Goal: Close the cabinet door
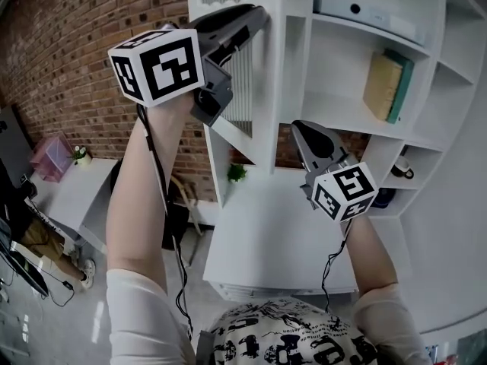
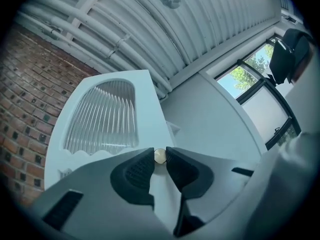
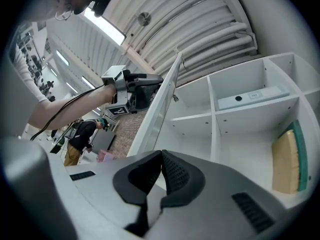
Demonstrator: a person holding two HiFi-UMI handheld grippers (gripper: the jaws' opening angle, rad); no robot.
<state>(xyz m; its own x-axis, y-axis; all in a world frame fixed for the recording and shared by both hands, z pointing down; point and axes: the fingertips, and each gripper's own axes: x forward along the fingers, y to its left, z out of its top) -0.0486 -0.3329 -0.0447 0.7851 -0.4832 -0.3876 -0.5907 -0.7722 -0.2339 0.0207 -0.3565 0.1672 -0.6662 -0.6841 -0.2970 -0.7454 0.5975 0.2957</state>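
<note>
One white cabinet door (image 2: 107,116) stands swung out from the cabinet (image 1: 346,105), high above the white counter (image 1: 259,242). It has a plain white frame around a tall panel of ribbed glass with an arched top and a wavy lower edge. In the head view it shows almost edge on. A small round cream knob (image 2: 160,156) sits on the frame, and the left tongs (image 1: 257,14) are pinched narrowly onto it, a dark pad on either side. The right tongs (image 3: 161,155) hang lower, in front of the open shelves, with their pads pressed together and nothing in them.

Little writing can be read. The marker cubes carry only black square patterns. The flat white box (image 3: 252,98) on the top shelf has a small label, too small to make out. A yellowish book (image 1: 386,86) with a teal cover leans on a shelf further right, its title not readable.

The lower part of the door is covered by the tongs in the left gripper view, and I cannot make out its hinges. What looks like a mug (image 1: 402,169) sits on a lower shelf, too small to tell more.
</note>
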